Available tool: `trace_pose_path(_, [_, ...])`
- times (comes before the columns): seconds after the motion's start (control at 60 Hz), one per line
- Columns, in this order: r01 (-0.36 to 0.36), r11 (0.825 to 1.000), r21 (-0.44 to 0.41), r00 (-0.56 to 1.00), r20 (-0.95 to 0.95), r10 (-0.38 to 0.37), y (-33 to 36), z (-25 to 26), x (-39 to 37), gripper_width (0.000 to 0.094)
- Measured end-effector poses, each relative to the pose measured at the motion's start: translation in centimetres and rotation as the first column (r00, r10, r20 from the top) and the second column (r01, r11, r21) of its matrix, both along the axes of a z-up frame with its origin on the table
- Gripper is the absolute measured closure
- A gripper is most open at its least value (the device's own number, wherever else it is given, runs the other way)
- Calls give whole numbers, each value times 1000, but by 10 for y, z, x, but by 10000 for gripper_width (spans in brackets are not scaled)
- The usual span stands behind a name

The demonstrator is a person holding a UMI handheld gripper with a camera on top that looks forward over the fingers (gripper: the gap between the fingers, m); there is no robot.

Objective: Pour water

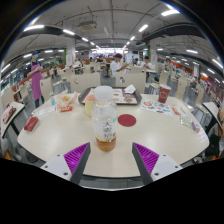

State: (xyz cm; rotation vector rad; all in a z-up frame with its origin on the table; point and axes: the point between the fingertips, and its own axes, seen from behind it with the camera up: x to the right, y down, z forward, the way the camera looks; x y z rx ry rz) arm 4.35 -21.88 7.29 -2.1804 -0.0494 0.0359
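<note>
A clear bottle (105, 126) with a white cap and amber liquid in its lower part stands upright on the pale round table (60, 135). It is just ahead of my gripper (111, 158), between the lines of the two fingers. The fingers, with purple pads (76, 155), are spread wide and hold nothing. A small red round coaster or lid (127, 120) lies on the table to the right of the bottle. A pale cup or container (89, 102) stands behind the bottle.
A dark tray (120, 97) with items lies beyond the bottle. A red cup (164, 94) stands at the far right, packets and small objects (31, 123) lie at the left edge. A person in pink (36, 82) stands far left; more tables fill the hall behind.
</note>
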Motion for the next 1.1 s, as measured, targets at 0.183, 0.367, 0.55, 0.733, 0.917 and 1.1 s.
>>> trace_pose_path(0.183, [21,997,81,999,-29,-19,56,-3,-22,89])
trace_pose_path(0.367, [60,991,117,998,-26,-57,99,-19,-22,229])
trace_pose_path(0.55, [81,988,132,997,-16,-80,111,-20,-23,461])
trace_pose_path(0.733, [68,992,104,996,57,-74,111,-4,-23,499])
trace_pose_path(0.917, [55,989,136,946,310,-95,139,53,10,499])
trace_pose_path(1.1, [-28,994,106,691,720,-57,194,108,55,498])
